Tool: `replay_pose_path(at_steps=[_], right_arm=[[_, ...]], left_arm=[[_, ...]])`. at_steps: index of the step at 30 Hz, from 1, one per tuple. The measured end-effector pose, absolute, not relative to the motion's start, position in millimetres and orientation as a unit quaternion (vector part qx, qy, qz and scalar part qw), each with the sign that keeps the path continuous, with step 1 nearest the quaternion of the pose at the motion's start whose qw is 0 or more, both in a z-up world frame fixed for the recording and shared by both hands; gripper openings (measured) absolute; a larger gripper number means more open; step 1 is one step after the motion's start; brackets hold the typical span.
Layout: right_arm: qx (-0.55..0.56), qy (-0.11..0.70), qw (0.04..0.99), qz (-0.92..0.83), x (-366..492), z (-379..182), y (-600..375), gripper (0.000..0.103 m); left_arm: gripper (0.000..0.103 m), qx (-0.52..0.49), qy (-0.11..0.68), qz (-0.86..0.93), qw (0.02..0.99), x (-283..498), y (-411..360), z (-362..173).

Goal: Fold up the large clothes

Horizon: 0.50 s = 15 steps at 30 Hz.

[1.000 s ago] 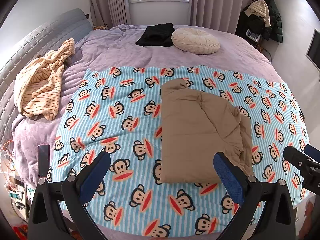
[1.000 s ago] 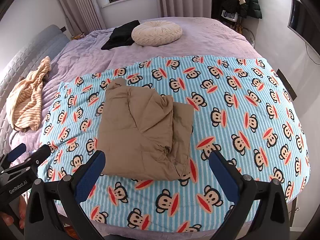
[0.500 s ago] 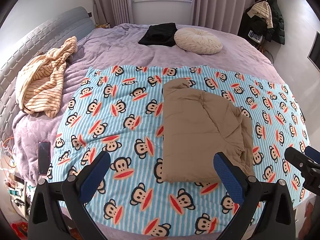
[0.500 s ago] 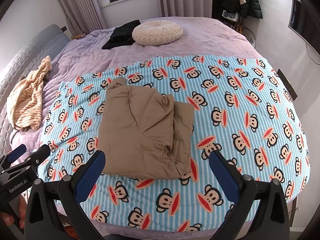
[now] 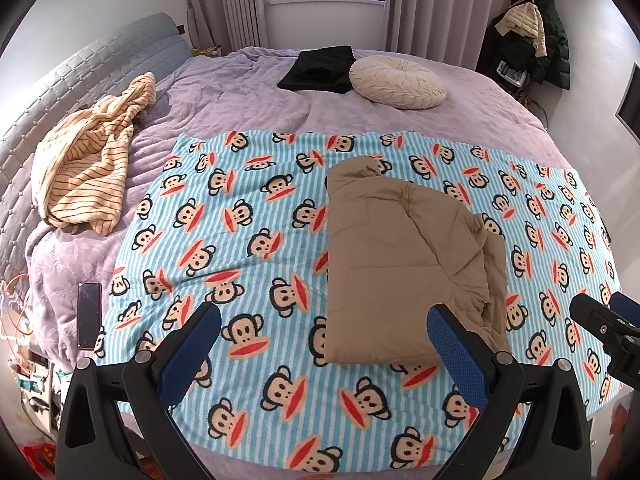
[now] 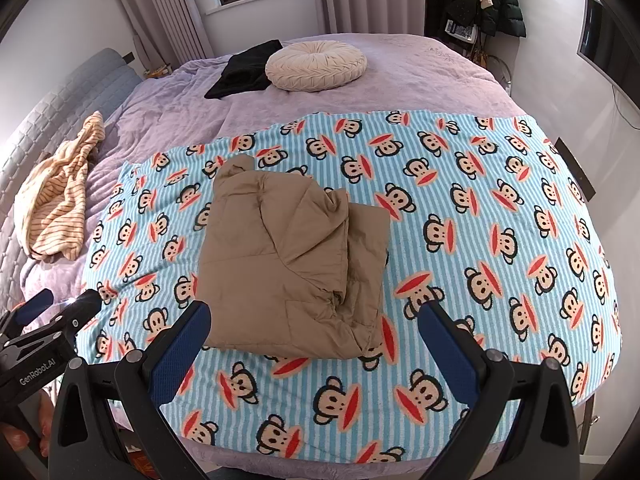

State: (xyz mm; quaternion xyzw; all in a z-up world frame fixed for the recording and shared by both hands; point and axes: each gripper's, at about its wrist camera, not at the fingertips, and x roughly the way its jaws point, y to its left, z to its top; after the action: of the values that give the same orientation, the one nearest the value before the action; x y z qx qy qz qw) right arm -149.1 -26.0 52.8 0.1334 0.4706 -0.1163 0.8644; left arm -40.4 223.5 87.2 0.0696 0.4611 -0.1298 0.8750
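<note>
I hold my left gripper [image 5: 324, 344] and right gripper [image 6: 314, 336] spread wide and empty above the bed's near edge, the folded tan quilted jacket [image 6: 292, 268] lying on the monkey-print blanket [image 6: 480, 240].

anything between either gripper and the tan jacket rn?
Nothing visible. Left gripper and right gripper are both open and empty, apart from the folded tan jacket. Only bare monkey-print blanket lies between them and it. The phone and striped garment sit well off to the left.
</note>
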Motion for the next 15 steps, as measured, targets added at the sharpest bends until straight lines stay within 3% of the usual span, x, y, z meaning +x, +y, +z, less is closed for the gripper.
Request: replay_pose_path(at_steps=[15], right_arm=[[0.134, 0.471, 0.864, -0.116, -149.2, 53.1, -26.2, 0.103]], left_arm=[[0.103, 0.07, 0.461, -0.13, 0.875, -40.0, 223.8, 86.8]])
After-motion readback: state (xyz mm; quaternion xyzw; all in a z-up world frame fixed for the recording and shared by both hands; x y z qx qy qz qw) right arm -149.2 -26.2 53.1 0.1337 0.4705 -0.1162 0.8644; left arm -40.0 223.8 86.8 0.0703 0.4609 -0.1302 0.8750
